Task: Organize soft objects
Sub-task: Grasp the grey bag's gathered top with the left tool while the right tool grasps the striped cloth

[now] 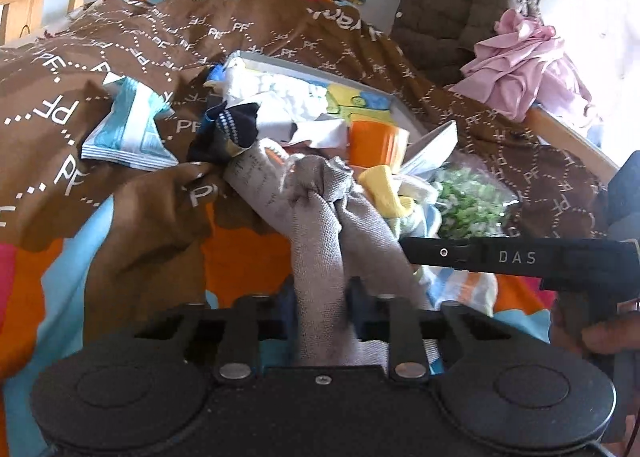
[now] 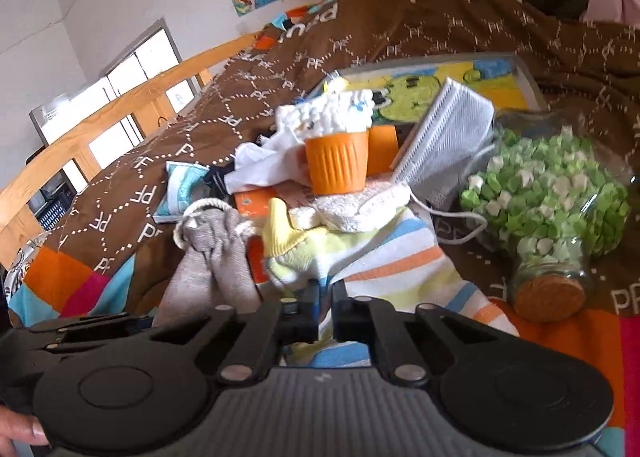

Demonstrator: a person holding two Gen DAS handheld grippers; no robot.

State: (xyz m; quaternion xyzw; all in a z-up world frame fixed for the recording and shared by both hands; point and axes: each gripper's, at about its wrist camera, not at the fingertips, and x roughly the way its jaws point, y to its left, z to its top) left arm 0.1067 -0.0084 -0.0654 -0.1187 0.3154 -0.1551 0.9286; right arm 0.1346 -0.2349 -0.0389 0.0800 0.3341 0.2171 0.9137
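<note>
My left gripper point(image 1: 320, 297) is shut on a grey knitted cloth point(image 1: 320, 241) that stretches forward to a pile of soft things on the bed. The same grey cloth point(image 2: 216, 253) shows at the left of the right wrist view. My right gripper point(image 2: 325, 297) is shut on the edge of a striped towel point(image 2: 384, 253) with a yellow sock point(image 2: 284, 237) on it. The pile holds a dark dotted sock point(image 1: 236, 129), white cloths point(image 1: 280, 97) and a cream washcloth point(image 2: 352, 209).
An orange ribbed cup point(image 2: 338, 161) stands on the pile. A glass jar of green paper stars point(image 2: 548, 193) with a cork lies at right. A picture tray point(image 2: 500, 77), a grey pouch point(image 2: 452, 125), a tissue packet point(image 1: 128, 129) and a pink garment point(image 1: 520, 65) lie on the brown quilt point(image 1: 120, 57).
</note>
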